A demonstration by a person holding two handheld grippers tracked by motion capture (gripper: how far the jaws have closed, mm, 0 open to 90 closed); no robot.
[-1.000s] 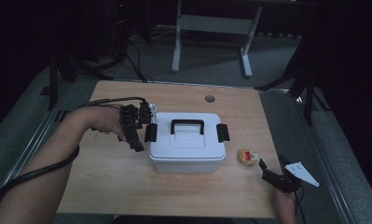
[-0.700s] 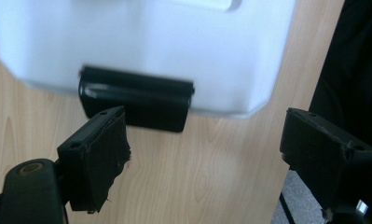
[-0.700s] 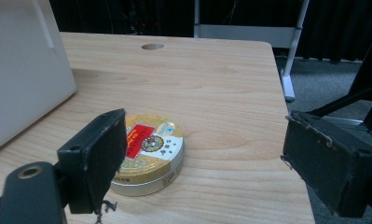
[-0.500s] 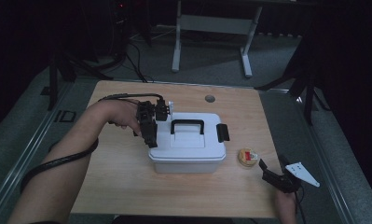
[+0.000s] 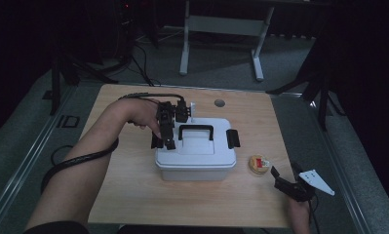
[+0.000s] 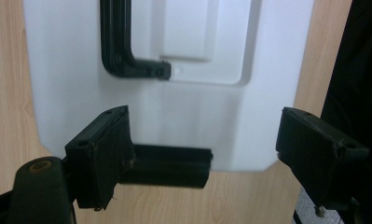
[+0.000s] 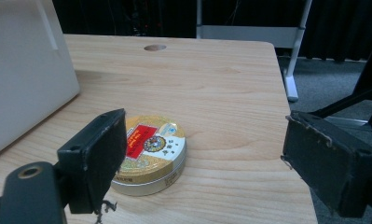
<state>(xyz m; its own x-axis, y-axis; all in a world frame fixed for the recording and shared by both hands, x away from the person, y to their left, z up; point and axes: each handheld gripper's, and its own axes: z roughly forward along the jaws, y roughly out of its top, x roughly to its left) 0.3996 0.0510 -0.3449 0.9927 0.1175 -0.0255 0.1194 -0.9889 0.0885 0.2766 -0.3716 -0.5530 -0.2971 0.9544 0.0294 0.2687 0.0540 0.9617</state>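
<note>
Your wooden table [image 5: 133, 195] carries a white plastic storage box [image 5: 197, 161] near its middle, lid on, black carry handle [image 5: 196, 129] lying flat across the top and a black latch on each short end. The right-hand latch [image 5: 232, 139] sits folded against the box. The left-hand latch [image 6: 167, 163] is the one you are working at, and as far as the pictures tell it is still down, so the box is not yet unlocked and the lid has not been lifted. I judge you are at the very start: both latches remain to be released before anything can come off.

Just to the right of the box, a little apart from it, lies a small round gold tin [image 5: 260, 164] with a red label, untouched.

Your left gripper [image 5: 167, 139] hangs over the left end of the lid, pointing down. Its jaws have just been closing a little, yet they stand wide and released, straddling the latch from above without pressing on it; one pad [image 6: 106, 149] is close beside the latch, and whether it brushes it I cannot tell.

Your right gripper [image 5: 285, 181] rests low at the table's near right corner, aimed at the tin [image 7: 148, 154], jaws spread wide and holding nothing.
</note>
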